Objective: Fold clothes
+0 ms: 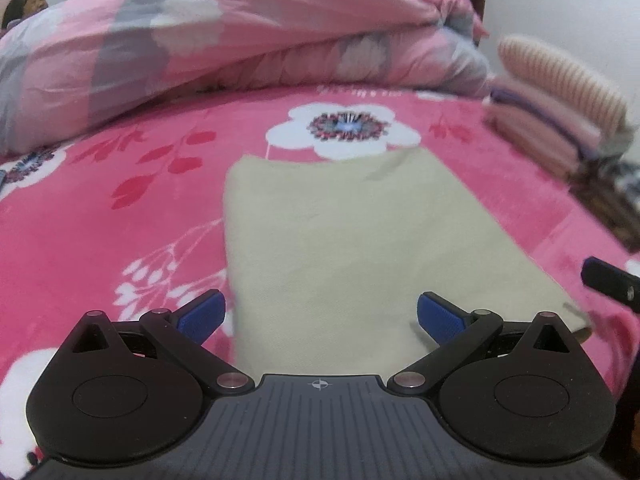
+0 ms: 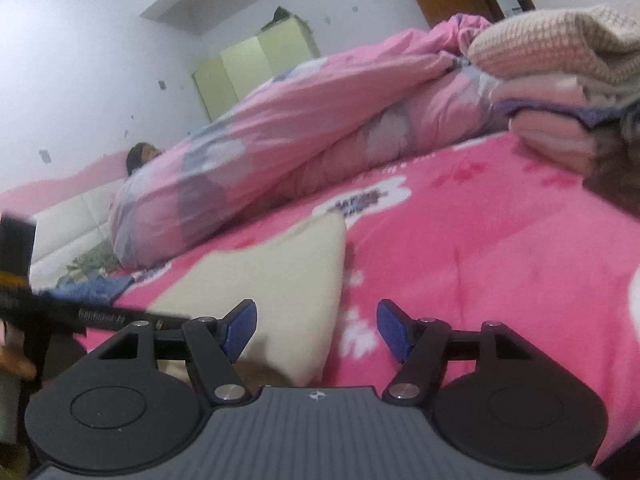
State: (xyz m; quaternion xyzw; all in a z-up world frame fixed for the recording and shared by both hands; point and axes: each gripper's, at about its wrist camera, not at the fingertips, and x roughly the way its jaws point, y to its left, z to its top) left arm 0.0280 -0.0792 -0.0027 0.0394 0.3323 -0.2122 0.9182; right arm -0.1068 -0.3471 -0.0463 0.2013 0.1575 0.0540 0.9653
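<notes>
— Blue fingertips (image 1: 202,314) of the left gripper (image 1: 320,316) sit closest, spread wide with nothing between them, poised over the near end of the beige garment (image 1: 340,240).

— And that garment?

— Folded into a long flat rectangle on the pink flowered blanket (image 1: 100,240), its far end just short of a white flower print (image 1: 344,130).

— What about the right gripper (image 2: 316,330)?

— Jaws wide apart too, empty, low at the garment's near right corner (image 2: 288,264).

— Anything else around the garment?

— Beyond it, a bunched pink quilt (image 1: 240,32). Off to its far right, a stack of folded knitwear (image 1: 556,104). Someone's head (image 2: 140,156) shows at the quilt's far end.
</notes>
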